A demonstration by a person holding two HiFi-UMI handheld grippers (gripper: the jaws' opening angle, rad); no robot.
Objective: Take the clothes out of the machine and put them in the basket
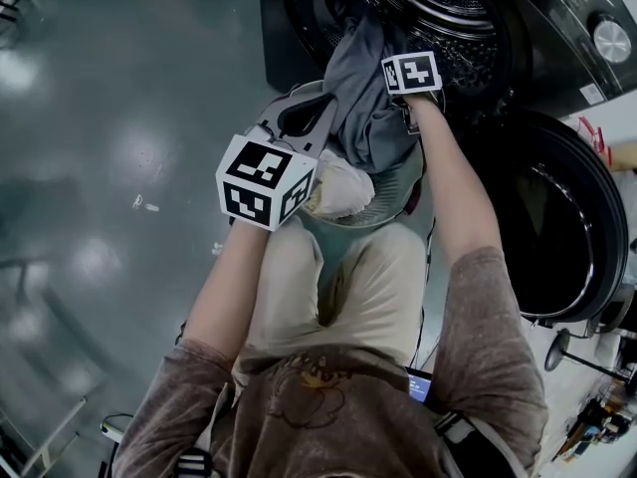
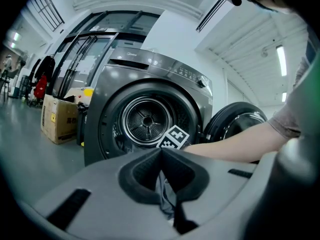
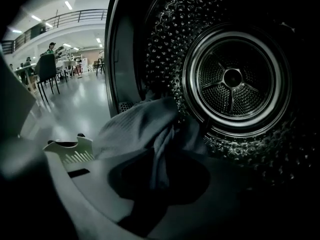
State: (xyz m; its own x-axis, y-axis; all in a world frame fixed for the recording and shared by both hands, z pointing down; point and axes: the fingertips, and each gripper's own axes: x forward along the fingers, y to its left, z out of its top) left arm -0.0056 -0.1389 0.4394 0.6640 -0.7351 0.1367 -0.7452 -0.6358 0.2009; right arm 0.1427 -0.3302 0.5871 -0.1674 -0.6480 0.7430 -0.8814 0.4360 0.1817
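Grey garment (image 1: 363, 98) is clamped by left hand-held gripper (image 2: 161, 153) and right hand-held gripper (image 3: 156, 159).

basket (image 1: 396, 205): mostly covered by clothes (image 1: 363, 98) | machine (image 1: 542, 23): cut by top edge

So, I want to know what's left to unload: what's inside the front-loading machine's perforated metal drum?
One grey ribbed garment hangs out over the perforated metal drum's front lip. The back wall looks bare. The drum floor behind the garment is covered.
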